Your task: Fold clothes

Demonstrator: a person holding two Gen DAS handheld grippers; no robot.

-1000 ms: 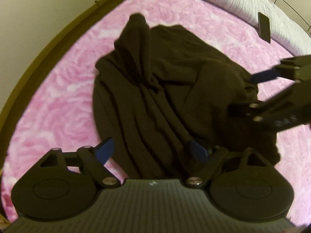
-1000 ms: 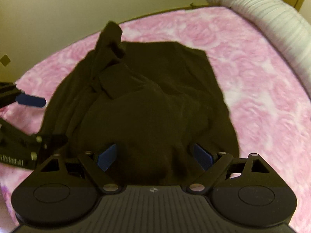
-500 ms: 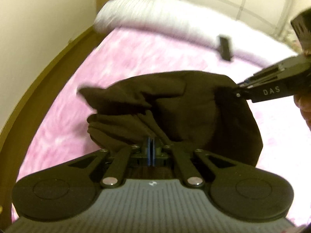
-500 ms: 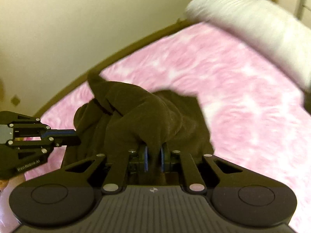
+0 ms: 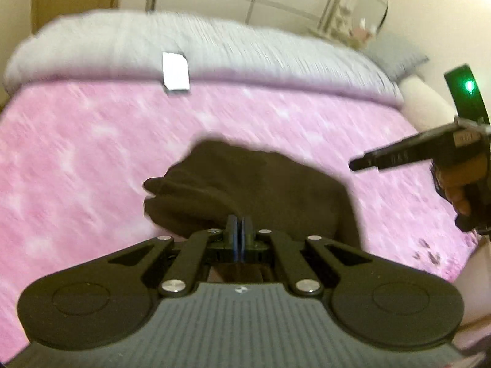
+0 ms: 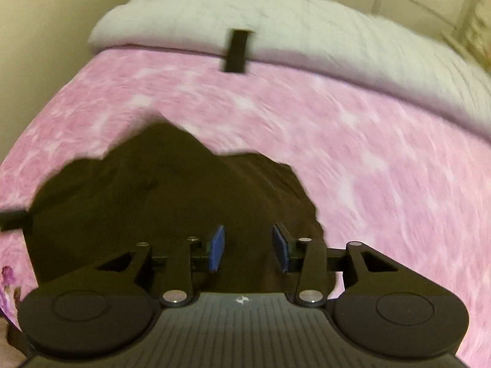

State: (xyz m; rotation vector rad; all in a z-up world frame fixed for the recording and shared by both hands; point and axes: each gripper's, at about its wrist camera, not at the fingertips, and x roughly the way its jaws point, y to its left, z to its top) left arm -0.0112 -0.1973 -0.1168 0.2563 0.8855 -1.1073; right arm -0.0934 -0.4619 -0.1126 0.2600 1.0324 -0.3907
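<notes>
Left gripper (image 5: 239,227) is pinched tight on the dark garment (image 5: 260,190), which bunches just ahead of its tips. Right gripper (image 6: 248,247) is opening, cloth between its pads unpressed. I judge my left the nearer, holding hand.

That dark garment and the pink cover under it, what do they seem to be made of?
The dark brown garment looks like soft matte knit, possibly fleece: it bunches in limp, rounded folds. The pink bed cover looks like plush fabric with a mottled rose pattern; blur hides detail.
</notes>
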